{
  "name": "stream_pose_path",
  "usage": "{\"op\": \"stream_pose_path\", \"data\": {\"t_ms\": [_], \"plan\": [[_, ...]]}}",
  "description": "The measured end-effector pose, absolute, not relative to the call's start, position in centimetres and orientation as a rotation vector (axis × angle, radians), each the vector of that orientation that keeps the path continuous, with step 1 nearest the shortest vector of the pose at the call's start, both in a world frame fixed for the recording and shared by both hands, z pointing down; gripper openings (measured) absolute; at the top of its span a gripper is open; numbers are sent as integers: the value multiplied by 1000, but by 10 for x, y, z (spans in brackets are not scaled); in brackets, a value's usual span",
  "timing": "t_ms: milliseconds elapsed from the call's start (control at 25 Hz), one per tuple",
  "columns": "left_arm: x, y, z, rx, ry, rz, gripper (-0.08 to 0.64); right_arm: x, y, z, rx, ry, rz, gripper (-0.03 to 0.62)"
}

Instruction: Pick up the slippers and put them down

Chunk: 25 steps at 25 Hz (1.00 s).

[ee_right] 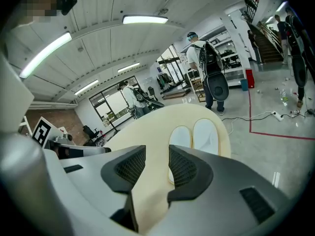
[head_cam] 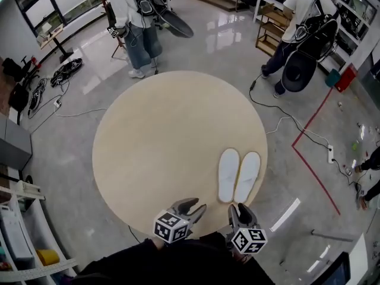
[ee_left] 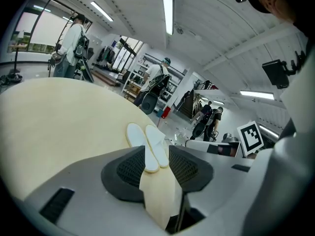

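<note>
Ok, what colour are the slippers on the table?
The slippers are plain white, shown best in the head view.

No readable text, labels or numbers anywhere

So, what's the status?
Left gripper open, empty. Right gripper open, empty. Pair of flat white slippers side by side on round beige table, untouched. Nothing in the way.

Slippers (head_cam: 238, 176) lie side by side on the table (head_cam: 166, 141), toward its right, before the right claw (head_cam: 239, 210).
</note>
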State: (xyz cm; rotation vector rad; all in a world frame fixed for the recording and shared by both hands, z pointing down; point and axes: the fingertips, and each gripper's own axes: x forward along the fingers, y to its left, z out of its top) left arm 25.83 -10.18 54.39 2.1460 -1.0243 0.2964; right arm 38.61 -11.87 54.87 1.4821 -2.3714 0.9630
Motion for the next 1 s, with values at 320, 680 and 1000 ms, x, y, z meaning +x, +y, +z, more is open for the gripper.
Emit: {"op": "stream_pose_path", "data": {"t_ms": [320,680,1000], "plan": [[296,-136,559,2102,-1044,312,144,435,-160,562,1532,-2333,996,137],[327,-171,580,2079,-1046,352,144,465,-194,582,1563,-2290,1043,136],[352,-215,611,2025,-1046,377,144,490,-231,617,1554,-2232,1094,136]]}}
